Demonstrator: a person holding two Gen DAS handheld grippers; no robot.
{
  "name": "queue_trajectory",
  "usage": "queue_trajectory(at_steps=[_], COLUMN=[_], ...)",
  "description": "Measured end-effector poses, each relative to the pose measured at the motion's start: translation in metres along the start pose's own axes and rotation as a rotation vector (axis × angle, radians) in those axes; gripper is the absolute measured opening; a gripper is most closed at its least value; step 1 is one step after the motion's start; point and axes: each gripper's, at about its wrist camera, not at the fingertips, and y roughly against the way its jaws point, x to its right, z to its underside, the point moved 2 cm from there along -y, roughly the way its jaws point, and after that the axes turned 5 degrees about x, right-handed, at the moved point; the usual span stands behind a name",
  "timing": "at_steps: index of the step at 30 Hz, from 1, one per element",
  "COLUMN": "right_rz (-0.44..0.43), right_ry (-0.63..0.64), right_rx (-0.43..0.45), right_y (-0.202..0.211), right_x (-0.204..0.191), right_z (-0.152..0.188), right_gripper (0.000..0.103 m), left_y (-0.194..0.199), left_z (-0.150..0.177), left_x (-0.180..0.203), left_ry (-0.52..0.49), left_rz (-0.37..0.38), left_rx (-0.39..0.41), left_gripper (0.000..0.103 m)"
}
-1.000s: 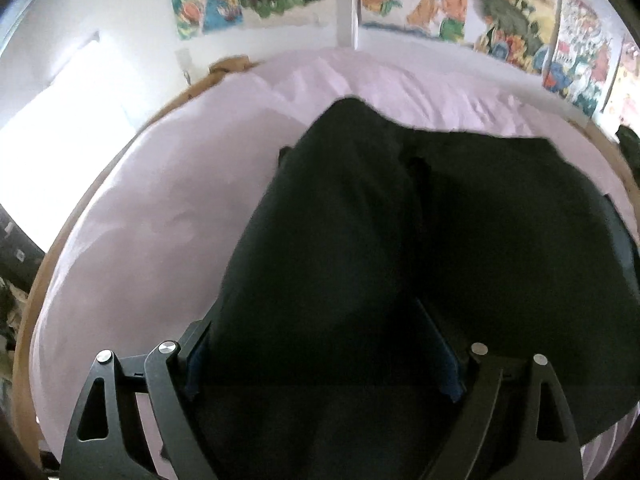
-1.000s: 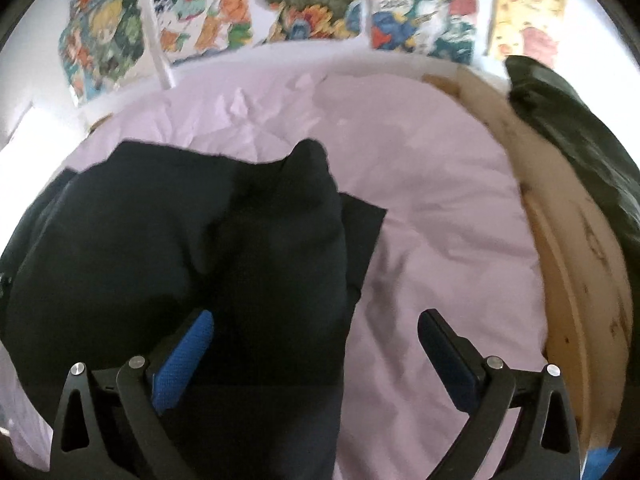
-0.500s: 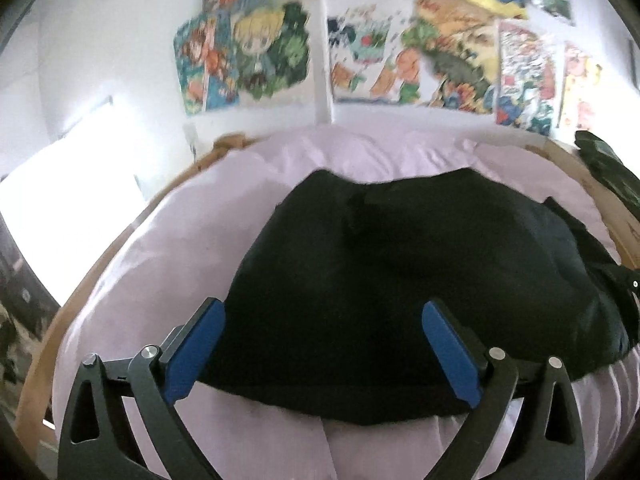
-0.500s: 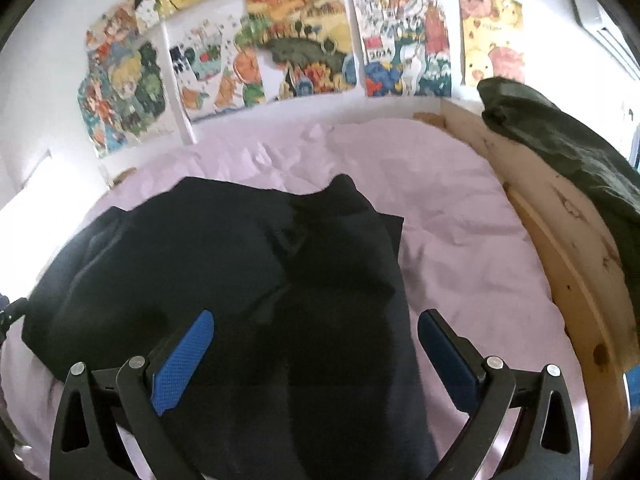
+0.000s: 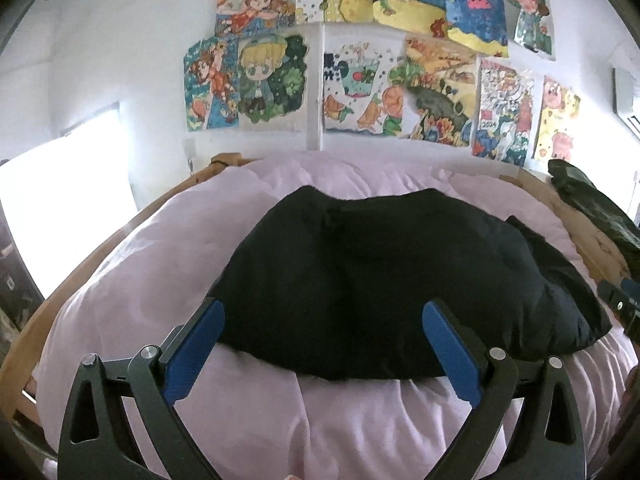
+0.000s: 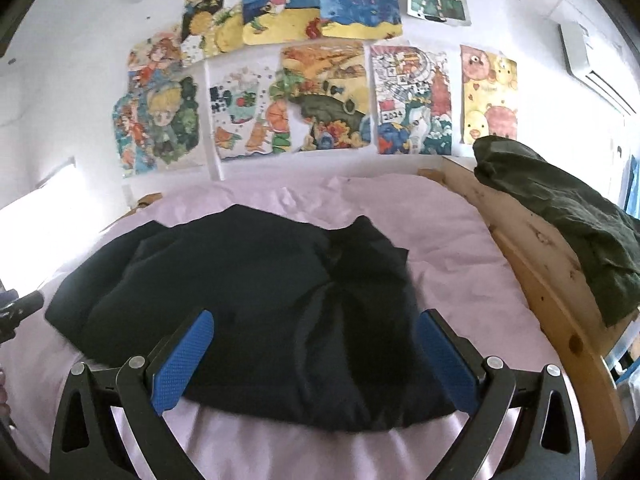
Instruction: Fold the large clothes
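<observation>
Garment [image 5: 384,280], black, folded into a broad mound, lying on the bed [image 5: 360,420] about mid-mattress, near edge toward the cameras, far edge humped with two small peaks. Same garment [image 6: 256,304] in the right view, thicker and more bunched on its right side, a flat layer sticking out at the far right corner. Pale lilac sheet [image 6: 440,240] under it, creased, bare all round. Left claw [image 5: 324,344] spread wide above the near edge, blue pads [image 5: 196,348] apart from the cloth, nothing between them pinched; jaws just opened further. Right claw [image 6: 312,356] likewise wide, blue pads [image 6: 182,364] flanking the bunched near edge; contact with the cloth not clear, no grip visible. Tip of the right claw also at the right edge of the left view, tip of the left claw at the left edge of the right view, both beside the garment's ends. Wooden bed frame [image 6: 532,264] curving along the right side, a dark green cloth [image 6: 568,216] draped over it, well apart from the black one. White wall [image 5: 120,40] behind, covered with bright drawings [image 5: 248,80] in rows. Bright window [image 5: 64,208] at left.
</observation>
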Motion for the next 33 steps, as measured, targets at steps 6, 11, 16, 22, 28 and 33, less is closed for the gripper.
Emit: queue_trajectory(at_steps=[6,11,16,22,28,33], right_rz=[-0.031,-0.045,-0.058,-0.066,-0.062,-0.056], right_ry=[0.009,0.024,0.033,0.034,0.039,0.041], right_rx=[0.027,0.061,0.103,0.134,0.162,0.174], right_y=[0.021,0.04,0.06,0.083,0.103,0.115], right_x=[-0.024,-0.043,-0.057,-0.066,-0.072,-0.077], right_z=[0.013,0.02,0.022,0.028,0.036,0.044], right_gripper=[0.103,0.103,0.103,0.103,0.103,0.103], left_y=[0.024,0.046,0.065,0.08,0.092,0.099], left_z=[0.013,0.021,0.024,0.037,0.047,0.054], left_x=[0.003,0.005,0.008,0.007,0.007,-0.002], left_ry=[0.032,0.009,-0.008,0.0,-0.007,0.019], left_rz=[0.03,0.038,0.05,0.075,0.069,0.056], left_rx=[0.048,0.103,0.16,0.189,0.198,0.208], left_gripper=[0.097,0.097,0.097,0.097,0.097,0.097])
